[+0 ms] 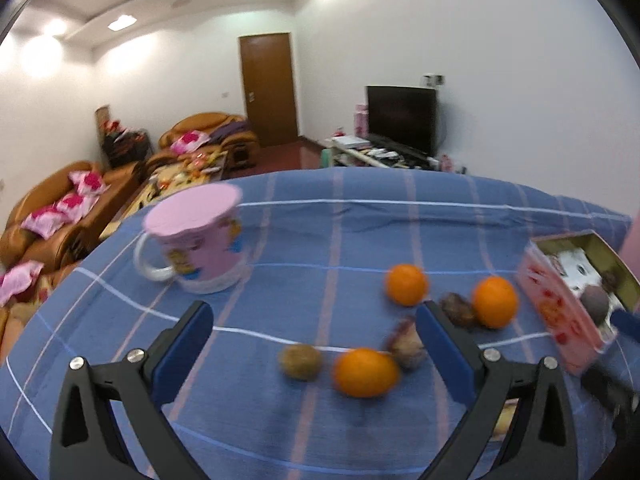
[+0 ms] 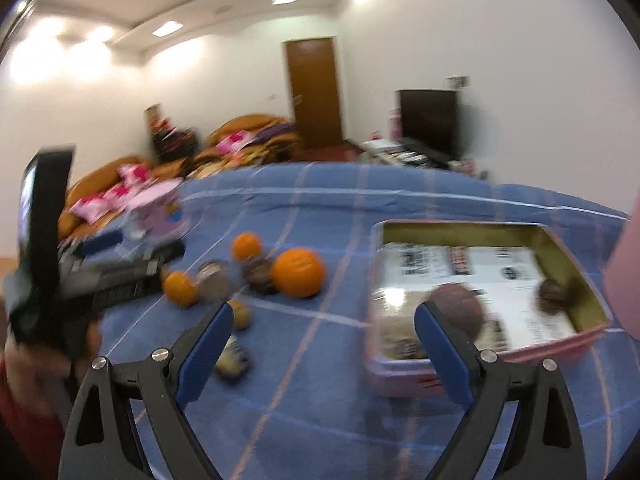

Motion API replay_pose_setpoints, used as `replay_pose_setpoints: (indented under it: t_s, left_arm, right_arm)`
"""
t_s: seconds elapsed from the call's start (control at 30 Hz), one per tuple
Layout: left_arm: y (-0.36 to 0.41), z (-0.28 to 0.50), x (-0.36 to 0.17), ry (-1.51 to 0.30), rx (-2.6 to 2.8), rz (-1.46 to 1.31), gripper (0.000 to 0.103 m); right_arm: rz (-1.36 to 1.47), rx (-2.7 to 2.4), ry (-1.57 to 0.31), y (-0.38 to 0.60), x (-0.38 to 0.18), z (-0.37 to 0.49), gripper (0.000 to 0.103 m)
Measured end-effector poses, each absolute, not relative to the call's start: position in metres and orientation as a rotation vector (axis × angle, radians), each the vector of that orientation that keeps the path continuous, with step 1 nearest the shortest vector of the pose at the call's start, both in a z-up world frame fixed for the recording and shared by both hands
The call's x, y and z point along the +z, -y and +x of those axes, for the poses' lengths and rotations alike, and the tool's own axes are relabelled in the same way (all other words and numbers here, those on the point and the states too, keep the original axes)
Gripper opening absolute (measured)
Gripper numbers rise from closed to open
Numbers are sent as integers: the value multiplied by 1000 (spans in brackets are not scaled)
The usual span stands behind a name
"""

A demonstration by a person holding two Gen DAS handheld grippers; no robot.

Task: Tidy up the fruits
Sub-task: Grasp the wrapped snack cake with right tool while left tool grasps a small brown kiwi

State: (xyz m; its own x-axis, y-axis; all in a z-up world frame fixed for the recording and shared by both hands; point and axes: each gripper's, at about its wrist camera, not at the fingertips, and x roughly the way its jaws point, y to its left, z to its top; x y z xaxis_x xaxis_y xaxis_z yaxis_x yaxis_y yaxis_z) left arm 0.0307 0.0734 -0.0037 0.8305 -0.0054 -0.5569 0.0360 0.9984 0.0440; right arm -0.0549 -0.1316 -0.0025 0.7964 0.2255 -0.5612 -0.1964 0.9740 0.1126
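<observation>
While both pairs of blue-padded jaws stand wide apart with nothing between the pads, the left gripper [image 1: 314, 322] hangs over the loose fruit and the right gripper [image 2: 324, 326] over the near edge of the tin [image 2: 576, 264]. Between the left fingers, on the blue checked cloth [image 1: 320, 232], lie a bright orange [image 1: 365, 372] with a dull brown kiwi [image 1: 301, 361] just to its left and a rough brown, motion-blurred fruit [image 1: 405, 347] touching its right side. Farther off sit a second orange [image 1: 406, 284] and a third [image 1: 494, 302], the third touching a small dark wrinkled fruit [image 1: 457, 307]. All the fruits are round, the oranges glossy and the brown ones matte; blur hides finer detail. Seen from the right wrist, the pink tin lies open, lined with printed paper [image 2: 472, 276], and holds two dark brown fruits: a large one [image 2: 456, 308] near the front, partly behind the right finger, and a smaller one [image 2: 554, 294] in the right corner. Another small yellowish fruit [image 2: 232, 358] lies on the cloth beside the right gripper's left finger. At the far left of the cloth stands a pink mug [image 1: 200, 248] with a white handle. Beyond the table are brown sofas [image 1: 60, 208] with pink cushions, a wooden door [image 1: 269, 88] and a dark television [image 1: 402, 118].
</observation>
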Motion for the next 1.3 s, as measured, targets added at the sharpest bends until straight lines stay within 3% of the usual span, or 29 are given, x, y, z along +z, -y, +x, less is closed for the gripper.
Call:
replay_pose_setpoints:
  t_s: [0.17,0.3,0.5,0.7,0.9,1.03,1.17,1.27,1.3]
  left_arm:
    - [-107,43,-5,-620,15,-16,103]
    - [-122,48,-9,-643,2,-74,103]
    - [-107,46,-11,-663,-93,4,103]
    - [-120,53,-18,-709,-40,3,102]
    - [-117,61,-30,-771,-71,-51,88]
    - [-101,66,-44,-837,-118,-39,70]
    - [-111,75,-52,-895,-121,-128,71]
    - [-107,75,-52,-895,-102,-103,65]
    - [-104,74,-52,-895,-89,-84,53]
  right_arm:
    - [48,370,-719,104,-16,-39,92]
    - [23,389,-792,87,-27,-25,68]
    - [32,416,-884,77,-40,-12,66]
    - [-10,415,-895,73,-43,-15,43]
    - [33,419,-897,84,-43,-16,44]
    - [31,420,-896,83,-41,-20,44]
    - [36,423,-898,85,-41,-20,44]
    - [33,422,-897,85,-41,-20,44]
    - [34,422,-897,85,-41,-20,44]
